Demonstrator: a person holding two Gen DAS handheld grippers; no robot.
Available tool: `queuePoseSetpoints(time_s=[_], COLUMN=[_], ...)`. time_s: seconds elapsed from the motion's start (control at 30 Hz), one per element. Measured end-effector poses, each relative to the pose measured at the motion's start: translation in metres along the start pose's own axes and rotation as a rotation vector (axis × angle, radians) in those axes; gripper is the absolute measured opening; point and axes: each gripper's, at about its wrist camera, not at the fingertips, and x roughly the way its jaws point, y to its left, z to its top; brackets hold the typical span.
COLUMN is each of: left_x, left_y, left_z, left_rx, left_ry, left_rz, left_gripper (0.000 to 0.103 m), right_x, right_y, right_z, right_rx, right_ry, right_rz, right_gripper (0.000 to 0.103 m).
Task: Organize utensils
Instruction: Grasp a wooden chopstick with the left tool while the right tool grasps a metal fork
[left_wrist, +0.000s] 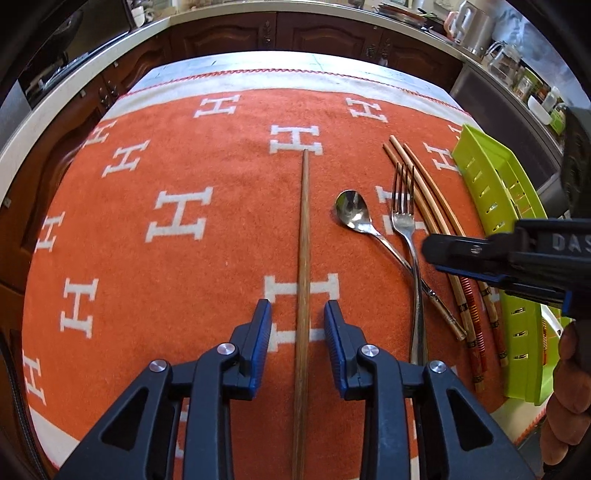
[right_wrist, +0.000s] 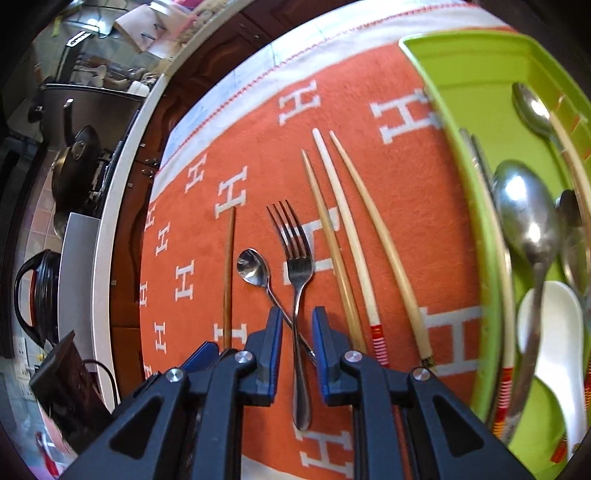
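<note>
I have the left gripper (left_wrist: 297, 321) pointed steeply down over the orange blanket with white H letters (left_wrist: 184, 258) that covers the worktop, and its blue-padded jaws stand partly apart, one on each side of the long dark wooden chopstick (left_wrist: 303, 258), with a clear gap between each pad and the stick, so nothing is grasped. That chopstick lies straight along the blanket, running away from me. To its right lie the small steel spoon (left_wrist: 351, 212) and the steel fork (left_wrist: 404, 218), their handles crossing, and beyond them three pale bamboo chopsticks with red-banded ends (left_wrist: 436, 214), side by side. The lime-green plastic utensil tray (left_wrist: 480, 173) sits at the blanket's right edge. From the left wrist view I see my right gripper (left_wrist: 430, 251) reaching in from the right, over the pale chopsticks near the fork handle, with part of a hand (left_wrist: 569, 387) behind it. In the right wrist view the right gripper (right_wrist: 297, 317) is also released: its jaws are a little apart and straddle the spot where the fork (right_wrist: 299, 266) handle and the small spoon (right_wrist: 253, 269) handle cross, and I cannot tell whether the pads touch either handle. The green tray (right_wrist: 461, 92) on the right already carries a large steel spoon (right_wrist: 528, 221), a white ceramic spoon (right_wrist: 554, 332), another steel spoon (right_wrist: 532, 107) and more pale chopsticks (right_wrist: 498, 258).
</note>
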Motion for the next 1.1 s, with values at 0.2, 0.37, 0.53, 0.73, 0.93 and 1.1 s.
queuePoseSetpoints(time_s=[0.2,0.37,0.53,0.73,0.93,1.1], left_x=[0.002,0.001,0.001,0.0,-0.002,-0.015], left_y=[-0.002,0.003,0.009,0.022,0.031,0.027], left_z=[0.003,0.002,0.001,0.001,-0.003,-0.002], left_rx=[0.008,-0.008,-0.029,-0.085,-0.159,-0.174], left_ry=[-0.023,-0.033,-0.05,-0.051,-0.043,-0.053], left_rz=[-0.002,-0.026,-0.022,-0.075,-0.123,-0.145], left_gripper=[0.029,0.029,0.01,0.005,0.004,0.004], right_x=[0.012,0.014,0.015,0.008,-0.012,-0.034], right_y=[0.001,-0.003,0.0,0.011,0.01,0.001], right_z=[0.003,0.006,0.002,-0.004,-0.008,-0.012], right_rx=[0.043,0.081,0.054,-0.017,-0.038,-0.026], right_ry=[0.018,0.02,0.0,-0.047,-0.094,-0.131], right_rz=[0.001,0.032,0.029,0.02,0.04,0.064], right_gripper=[0.016,0.016,0.004,0.003,0.002,0.002])
